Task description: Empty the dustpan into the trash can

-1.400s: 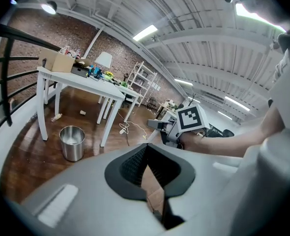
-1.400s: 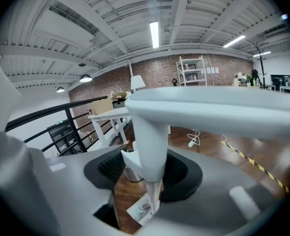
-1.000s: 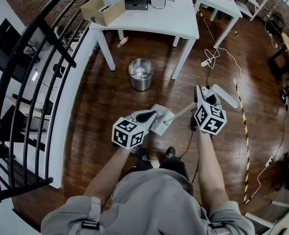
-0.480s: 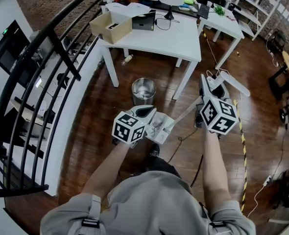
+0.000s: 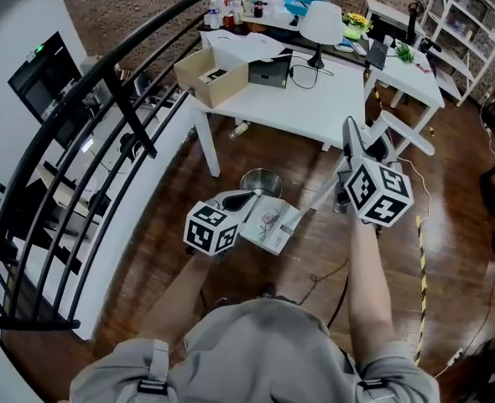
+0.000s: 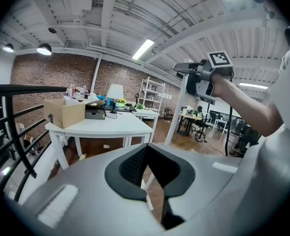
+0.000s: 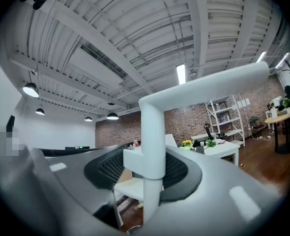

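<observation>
Dustpan (image 5: 266, 230) held up, next to trash can (image 5: 261, 180).
Right hand-held gripper (image 7: 152, 171) clenched on handle (image 7: 153, 132); left hand-held gripper (image 6: 146, 154) closed, empty, beside the pan.

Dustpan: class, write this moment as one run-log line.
dustpan: held up near bin, not yet emptied | right gripper: shut on handle | left gripper: shut, at dustpan's side | bin: on floor by table

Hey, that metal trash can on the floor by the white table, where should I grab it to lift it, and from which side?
I'd take the trash can by its rim, coming down from above with one jaw inside and one outside. It stands upright and open-topped, and its smooth round wall offers no other edge.
</observation>
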Available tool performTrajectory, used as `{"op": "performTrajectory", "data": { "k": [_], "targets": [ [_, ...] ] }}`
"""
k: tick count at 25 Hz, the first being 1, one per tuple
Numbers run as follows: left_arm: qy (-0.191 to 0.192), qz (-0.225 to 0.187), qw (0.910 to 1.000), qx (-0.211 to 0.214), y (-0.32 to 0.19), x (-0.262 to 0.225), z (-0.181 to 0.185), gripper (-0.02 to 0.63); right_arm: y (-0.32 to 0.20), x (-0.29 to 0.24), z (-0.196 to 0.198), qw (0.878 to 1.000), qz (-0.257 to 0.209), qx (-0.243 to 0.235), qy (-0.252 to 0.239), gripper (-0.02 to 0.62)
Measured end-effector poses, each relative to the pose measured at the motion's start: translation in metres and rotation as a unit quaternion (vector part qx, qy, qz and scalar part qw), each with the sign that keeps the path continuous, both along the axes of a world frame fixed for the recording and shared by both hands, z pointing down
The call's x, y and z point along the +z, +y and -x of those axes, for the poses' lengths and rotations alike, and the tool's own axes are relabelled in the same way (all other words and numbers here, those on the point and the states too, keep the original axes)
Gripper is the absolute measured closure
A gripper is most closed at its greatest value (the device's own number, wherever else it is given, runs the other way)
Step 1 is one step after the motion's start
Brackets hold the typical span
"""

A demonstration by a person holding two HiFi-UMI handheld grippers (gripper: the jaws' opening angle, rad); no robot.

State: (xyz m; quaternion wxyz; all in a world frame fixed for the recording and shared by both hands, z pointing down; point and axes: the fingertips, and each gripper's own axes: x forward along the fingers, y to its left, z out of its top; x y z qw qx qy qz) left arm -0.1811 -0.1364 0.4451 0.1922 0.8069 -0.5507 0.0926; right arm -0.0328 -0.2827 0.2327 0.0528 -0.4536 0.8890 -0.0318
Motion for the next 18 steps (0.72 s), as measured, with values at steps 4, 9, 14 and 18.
{"op": "performTrajectory", "data": {
  "k": [4, 9, 14, 18],
  "targets": [
    [-0.004, 0.009, 0.9998, -0.015, -0.020, 0.004, 0.018, 0.601, -0.037, 0.014, 0.019, 1.000, 0.009, -0.009, 0.003, 0.407],
    [0.001, 0.021, 0.9997, -0.016, -0.051, 0.018, 0.050, 0.601, -0.074, 0.044, 0.047, 0.999, 0.030, -0.006, 0.013, 0.407],
    [0.018, 0.029, 0.9993, 0.013, -0.093, 0.026, 0.084, 0.601, -0.108, 0.064, 0.076, 0.998, 0.057, 0.011, 0.034, 0.407],
    [0.031, 0.033, 0.9983, 0.037, -0.128, 0.031, 0.114, 0.600, -0.132, 0.067, 0.091, 0.996, 0.070, 0.041, 0.048, 0.407]
  ]
}}
